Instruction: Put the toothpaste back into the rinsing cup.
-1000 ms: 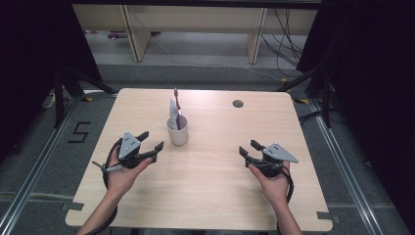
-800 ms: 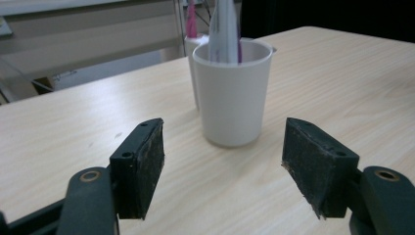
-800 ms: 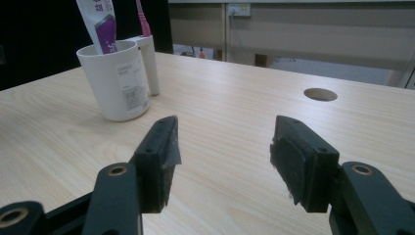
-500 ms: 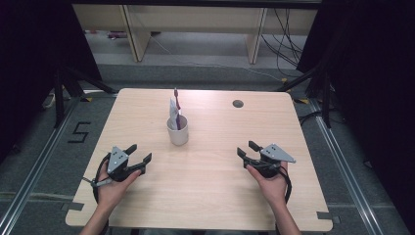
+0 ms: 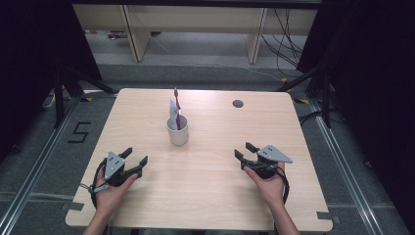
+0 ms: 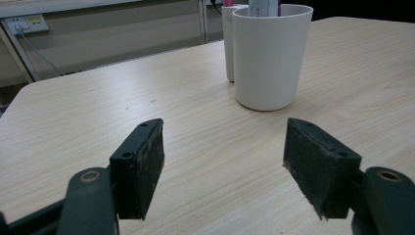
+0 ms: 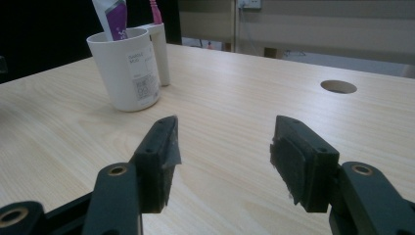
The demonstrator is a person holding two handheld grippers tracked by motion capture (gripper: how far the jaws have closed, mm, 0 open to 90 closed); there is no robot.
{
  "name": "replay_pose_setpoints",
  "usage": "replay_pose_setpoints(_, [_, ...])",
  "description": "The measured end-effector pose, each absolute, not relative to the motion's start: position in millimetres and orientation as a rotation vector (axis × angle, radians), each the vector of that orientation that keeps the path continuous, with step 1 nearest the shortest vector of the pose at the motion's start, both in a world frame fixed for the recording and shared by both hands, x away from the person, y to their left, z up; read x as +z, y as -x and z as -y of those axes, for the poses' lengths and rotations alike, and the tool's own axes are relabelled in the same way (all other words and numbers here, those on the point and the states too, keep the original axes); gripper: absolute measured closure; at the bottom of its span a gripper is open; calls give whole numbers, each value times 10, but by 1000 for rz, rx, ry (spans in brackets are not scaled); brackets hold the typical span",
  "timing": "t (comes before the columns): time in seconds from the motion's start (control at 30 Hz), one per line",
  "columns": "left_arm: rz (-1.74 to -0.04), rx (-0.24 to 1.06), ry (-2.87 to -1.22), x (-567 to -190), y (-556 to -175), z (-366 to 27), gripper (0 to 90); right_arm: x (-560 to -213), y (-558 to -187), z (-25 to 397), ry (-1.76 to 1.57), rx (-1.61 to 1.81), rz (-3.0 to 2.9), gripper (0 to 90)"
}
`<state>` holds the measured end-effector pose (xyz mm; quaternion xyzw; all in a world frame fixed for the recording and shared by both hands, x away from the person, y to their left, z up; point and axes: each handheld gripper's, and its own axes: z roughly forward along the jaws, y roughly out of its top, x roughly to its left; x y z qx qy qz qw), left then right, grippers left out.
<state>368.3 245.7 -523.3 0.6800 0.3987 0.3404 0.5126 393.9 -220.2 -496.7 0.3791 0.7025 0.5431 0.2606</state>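
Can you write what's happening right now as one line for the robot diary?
left gripper: open, empty | right gripper: open, empty | cup: upright between them, untouched

Left hand [image 5: 108, 188] holds left gripper [image 5: 135, 157] low at the near-left, jaws wide apart, nothing between them, pointing forward and right. Right hand [image 5: 268, 182] holds right gripper [image 5: 245, 150] at the near-right, jaws also spread, empty, angled forward-left. 2 forearms enter from the bottom edge.
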Motion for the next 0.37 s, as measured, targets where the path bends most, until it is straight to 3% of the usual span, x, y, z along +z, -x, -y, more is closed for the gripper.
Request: replay_pose_setpoints(0.37, [-967,820,-1639,-5230,-3687,-2462,310,-4966,-3940,2182,-1022,1477,-1925,433])
